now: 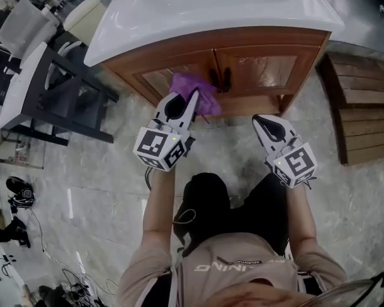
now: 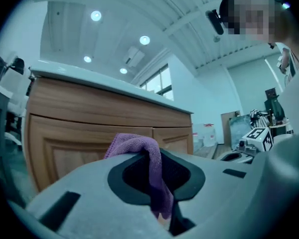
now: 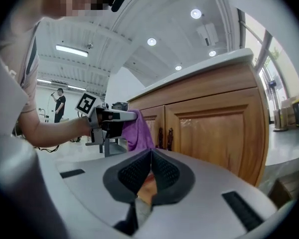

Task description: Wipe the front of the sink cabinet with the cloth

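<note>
We hold the purple cloth (image 2: 135,146) pinched in our left tongs (image 2: 157,164). A fold of it runs down between the two dark pads, and the rest bunches over the tips toward the wood. In the head view the cloth sits at the front of the sink cabinet (image 1: 272,69), over the lower inner part of the left door (image 1: 160,78) and just beside the pair of dark handles (image 1: 220,78) where the two doors meet. The right gripper view shows it hanging close against that door, but we cannot tell whether it actually presses on the wood. Our right tongs (image 3: 150,157) are pressed together with nothing between them. They are held low in front of the right door (image 1: 262,70), apart from it and off to the side of the left tongs. The white counter (image 1: 211,8) with its basin overhangs the cabinet front above both tools. We crouch on a pale marbled floor (image 1: 230,146). A slatted wooden platform (image 1: 365,107) lies to the right of the cabinet, and a black-framed stand (image 1: 70,94) is to its left.
</note>
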### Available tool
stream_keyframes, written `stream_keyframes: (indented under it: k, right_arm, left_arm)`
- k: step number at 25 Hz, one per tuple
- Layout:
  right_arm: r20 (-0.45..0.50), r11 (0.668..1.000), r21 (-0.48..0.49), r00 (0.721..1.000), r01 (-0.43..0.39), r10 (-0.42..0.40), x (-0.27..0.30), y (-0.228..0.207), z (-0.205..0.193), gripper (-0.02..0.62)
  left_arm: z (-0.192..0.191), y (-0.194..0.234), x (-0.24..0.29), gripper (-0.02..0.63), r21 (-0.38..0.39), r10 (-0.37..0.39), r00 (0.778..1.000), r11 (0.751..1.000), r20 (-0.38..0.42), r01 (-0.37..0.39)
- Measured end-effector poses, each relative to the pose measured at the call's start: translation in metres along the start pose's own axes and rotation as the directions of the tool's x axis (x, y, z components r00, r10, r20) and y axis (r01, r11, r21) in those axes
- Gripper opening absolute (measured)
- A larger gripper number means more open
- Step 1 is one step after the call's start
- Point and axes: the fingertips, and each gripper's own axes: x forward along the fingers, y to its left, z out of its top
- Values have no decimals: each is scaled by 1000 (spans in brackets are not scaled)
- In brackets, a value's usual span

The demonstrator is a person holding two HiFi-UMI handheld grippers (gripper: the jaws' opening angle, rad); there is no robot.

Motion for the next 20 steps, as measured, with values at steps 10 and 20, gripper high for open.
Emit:
stream_keyframes:
  k: [10,20]
  right_arm:
    - [-17,999,-14,999,-33,33,19,9,-1,12]
    - [-69,1000,-20,998,12,-14,2,-3,-23,12]
  left_arm:
    - [-42,129,-76,37,51,380,923,924,-56,-378]
    - [-69,206,-97,37,79,554,831,832,-54,-550]
